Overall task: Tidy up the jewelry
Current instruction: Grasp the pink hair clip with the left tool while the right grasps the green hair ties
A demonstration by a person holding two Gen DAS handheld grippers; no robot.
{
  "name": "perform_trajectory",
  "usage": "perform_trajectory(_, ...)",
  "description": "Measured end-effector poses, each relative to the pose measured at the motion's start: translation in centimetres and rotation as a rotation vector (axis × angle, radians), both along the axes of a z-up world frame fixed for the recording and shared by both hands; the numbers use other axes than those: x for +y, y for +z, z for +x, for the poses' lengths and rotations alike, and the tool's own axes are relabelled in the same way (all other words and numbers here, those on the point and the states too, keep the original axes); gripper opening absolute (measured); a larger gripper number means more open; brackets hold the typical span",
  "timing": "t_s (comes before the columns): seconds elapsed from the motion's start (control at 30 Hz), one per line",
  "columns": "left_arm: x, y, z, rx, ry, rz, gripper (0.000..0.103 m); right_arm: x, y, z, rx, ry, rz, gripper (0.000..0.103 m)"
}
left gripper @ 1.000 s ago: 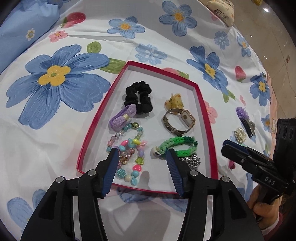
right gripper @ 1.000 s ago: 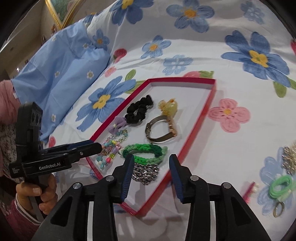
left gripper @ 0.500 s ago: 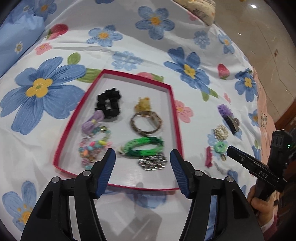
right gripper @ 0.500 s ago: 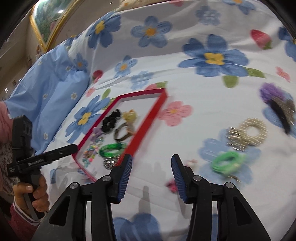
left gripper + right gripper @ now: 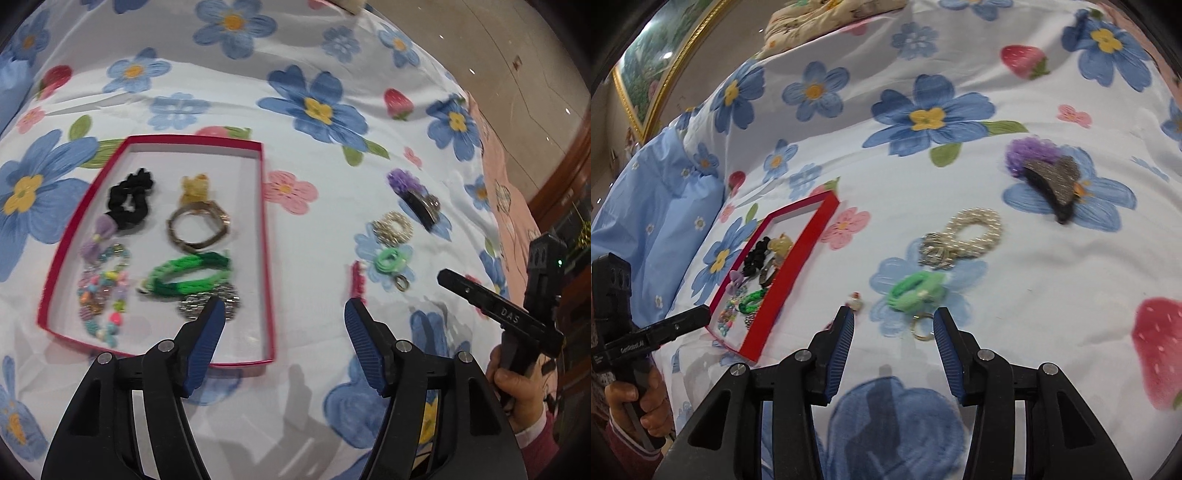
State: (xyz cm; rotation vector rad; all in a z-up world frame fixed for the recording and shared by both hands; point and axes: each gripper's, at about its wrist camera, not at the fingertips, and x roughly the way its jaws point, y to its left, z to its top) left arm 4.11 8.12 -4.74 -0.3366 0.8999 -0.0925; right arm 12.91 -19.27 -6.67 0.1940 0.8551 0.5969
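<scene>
The green hair tie (image 5: 916, 290) lay on the bed (image 5: 1052, 295), well to the right of the red tray (image 5: 792, 273), its long axis running left to right. It sat just ahead of the right hand-held gripper (image 5: 894, 332), whose jaws stood open and empty. The left hand-held gripper (image 5: 284, 332), having just opened wider with nothing between its jaws, hung by the tray's near right corner, farther from the tie.

Left gripper (image 5: 283, 314): tilted downward, jaws apart and just been opening, nothing between the pads. Right gripper (image 5: 894, 325): tilted downward, jaws apart with nothing between them. A hand (image 5: 515, 387) grips the right handle; another hand (image 5: 642, 406) grips the left handle.
</scene>
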Motion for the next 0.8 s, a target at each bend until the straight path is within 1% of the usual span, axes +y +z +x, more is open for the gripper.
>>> perform_trajectory(0.17, -2.2, 0.0, 0.8, 0.010, -0.051, 0.014, 0.068, -0.9, -0.4, 0.2, 0.010, -0.013, 0.011, 0.047)
perform_trajectory(0.37, -4.0, -0.5, 1.9, 0.027, -0.084, 0.019, 0.069, -1.2, -0.6, 0.6, 0.020, -0.015, 0.019, 0.047)
perform_trajectory(0.63, -6.9, -2.1, 4.1, 0.071, -0.151, 0.034, 0.070, -1.1, -1.6, 2.1, 0.063, -0.006, 0.045, 0.047)
perform_trajectory(0.8, -8.4, -2.9, 5.8, 0.091, -0.188, 0.067, 0.070, -0.5, -2.1, 3.2, 0.079, 0.003, 0.042, 0.047)
